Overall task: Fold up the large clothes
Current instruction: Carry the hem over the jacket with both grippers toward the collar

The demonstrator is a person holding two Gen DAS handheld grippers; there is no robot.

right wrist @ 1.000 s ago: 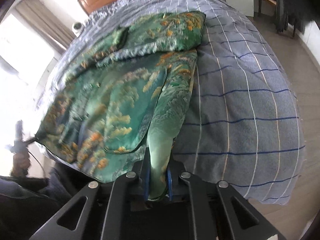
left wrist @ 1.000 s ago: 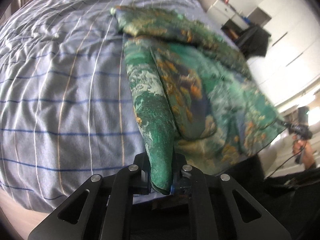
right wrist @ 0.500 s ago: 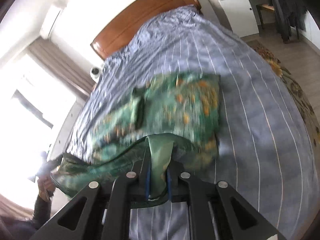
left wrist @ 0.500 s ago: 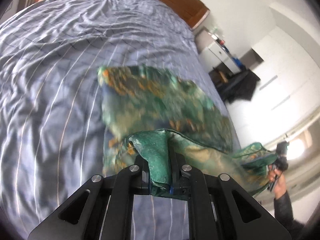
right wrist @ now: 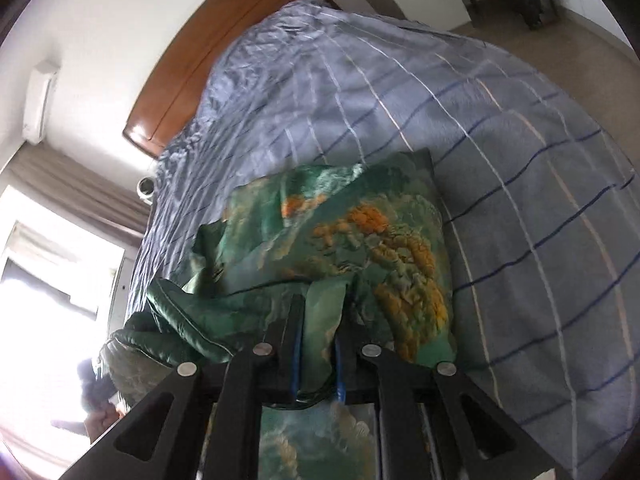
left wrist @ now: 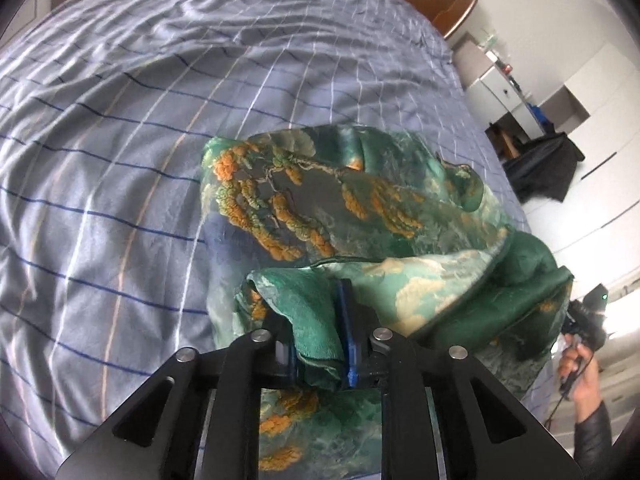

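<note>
A green silky garment (left wrist: 320,208) with orange tree patterns lies partly folded on the bed; it also shows in the right wrist view (right wrist: 360,240). My left gripper (left wrist: 320,340) is shut on a bunched green hem of the garment, held just above the folded part. My right gripper (right wrist: 318,344) is shut on the other hem corner, also over the folded cloth. The cloth between the two grippers sags in loose dark green folds (left wrist: 528,280). The right gripper also shows at the far right of the left wrist view (left wrist: 588,320), in a hand.
The bed has a blue-grey checked cover (left wrist: 120,160) and a wooden headboard (right wrist: 224,52). A white cabinet (left wrist: 500,84) and a dark draped chair (left wrist: 548,168) stand beside the bed. A bright window with curtains (right wrist: 60,260) is on the other side.
Both grippers have carried the hem forward over the garment toward the headboard, doubling the lower half onto the upper half. The cloth now lies shorter and bunched between them.
</note>
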